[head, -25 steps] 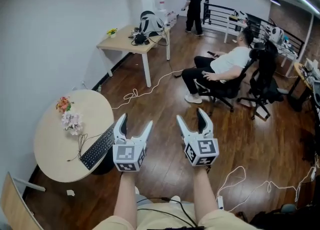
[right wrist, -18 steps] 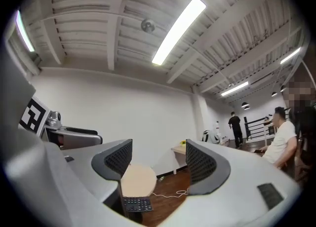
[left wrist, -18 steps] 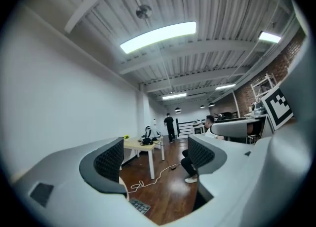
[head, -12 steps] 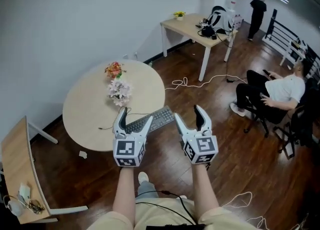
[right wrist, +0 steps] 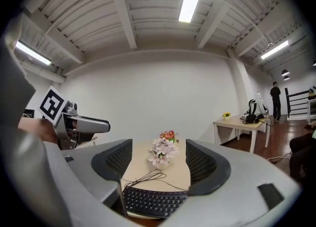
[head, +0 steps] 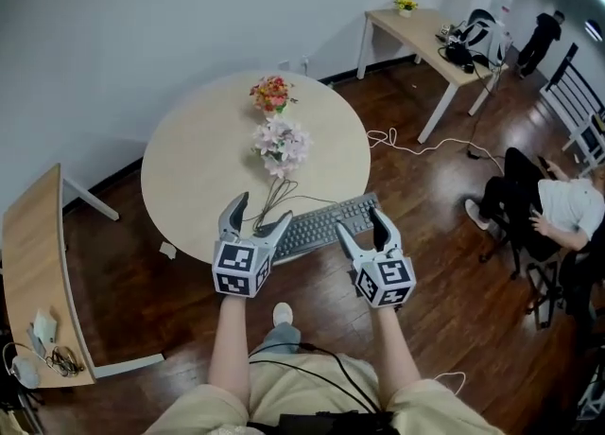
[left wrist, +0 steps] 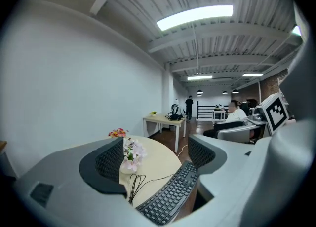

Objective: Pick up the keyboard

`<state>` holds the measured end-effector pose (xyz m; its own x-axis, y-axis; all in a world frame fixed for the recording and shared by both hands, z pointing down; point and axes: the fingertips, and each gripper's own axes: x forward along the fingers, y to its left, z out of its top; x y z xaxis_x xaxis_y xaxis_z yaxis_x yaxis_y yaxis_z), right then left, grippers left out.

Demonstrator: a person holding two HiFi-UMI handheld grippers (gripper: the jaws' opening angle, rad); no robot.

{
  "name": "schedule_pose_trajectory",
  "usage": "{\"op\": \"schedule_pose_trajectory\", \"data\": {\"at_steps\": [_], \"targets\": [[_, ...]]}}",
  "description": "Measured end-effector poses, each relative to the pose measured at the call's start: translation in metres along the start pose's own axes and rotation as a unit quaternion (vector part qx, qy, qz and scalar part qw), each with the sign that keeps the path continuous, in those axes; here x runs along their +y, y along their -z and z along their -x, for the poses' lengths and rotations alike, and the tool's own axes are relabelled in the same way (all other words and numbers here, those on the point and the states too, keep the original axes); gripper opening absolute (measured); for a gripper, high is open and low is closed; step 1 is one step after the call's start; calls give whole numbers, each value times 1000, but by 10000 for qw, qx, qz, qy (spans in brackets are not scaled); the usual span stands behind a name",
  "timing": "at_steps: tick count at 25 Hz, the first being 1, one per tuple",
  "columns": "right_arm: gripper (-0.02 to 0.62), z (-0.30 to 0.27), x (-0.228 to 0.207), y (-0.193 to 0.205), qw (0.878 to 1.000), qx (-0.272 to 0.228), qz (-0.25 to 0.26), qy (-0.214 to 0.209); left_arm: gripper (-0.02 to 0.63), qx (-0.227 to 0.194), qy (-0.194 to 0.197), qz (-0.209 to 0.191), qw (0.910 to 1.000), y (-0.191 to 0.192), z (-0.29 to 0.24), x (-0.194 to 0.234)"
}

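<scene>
Tools wide apart, empty: left tool, right tool. Keyboard on near edge of round table, 12 o'clock ahead, long axis 8-to-2; right tool seems nearer.

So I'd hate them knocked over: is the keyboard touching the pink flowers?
Apart. The head view shows bare tabletop and a looped cable between the keyboard and the pink flowers.

There is one keyboard and two claws, the left claw and the right claw. Flower bunches number three: a pink-white bunch, an orange-red bunch and a small yellow bunch. There are three worktops: the round worktop, the long worktop and the wooden worktop at the left edge. Two other people show, a seated person and a standing person.
</scene>
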<state>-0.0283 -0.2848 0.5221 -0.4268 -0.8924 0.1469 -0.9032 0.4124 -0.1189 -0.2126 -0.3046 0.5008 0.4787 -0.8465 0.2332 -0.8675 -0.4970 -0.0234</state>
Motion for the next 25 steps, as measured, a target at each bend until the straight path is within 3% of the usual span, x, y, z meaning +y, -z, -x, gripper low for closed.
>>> {"op": "schedule_pose_trajectory", "data": {"at_steps": [5,9,15,18,20,21,25], "targets": [[354,-20,-1,73,9966,519,-615,169,397,134,406,196,9989,27,-15,30],[354,-24,-1,140,9912,1097,-713,197,397,115,635,392,9971,32,-26,35],[354,-22,-28,221,9763,1845,-1090,304,397,104,681,447,9966,24,-45,36],[354,-27,-50,249,9652,1902,-1775,264,397,224,560,391,9974,23,-56,32],[354,-33,-63,263,9483,1663,-2700,136,397,318,487,368,9976,23,-61,28],[355,-36,-70,272,9339,1457,-3264,64,397,346,442,351,9978,21,-63,26],[356,-42,-104,310,8576,774,-5083,153,397,473,221,312,9981,16,-71,21]]}}
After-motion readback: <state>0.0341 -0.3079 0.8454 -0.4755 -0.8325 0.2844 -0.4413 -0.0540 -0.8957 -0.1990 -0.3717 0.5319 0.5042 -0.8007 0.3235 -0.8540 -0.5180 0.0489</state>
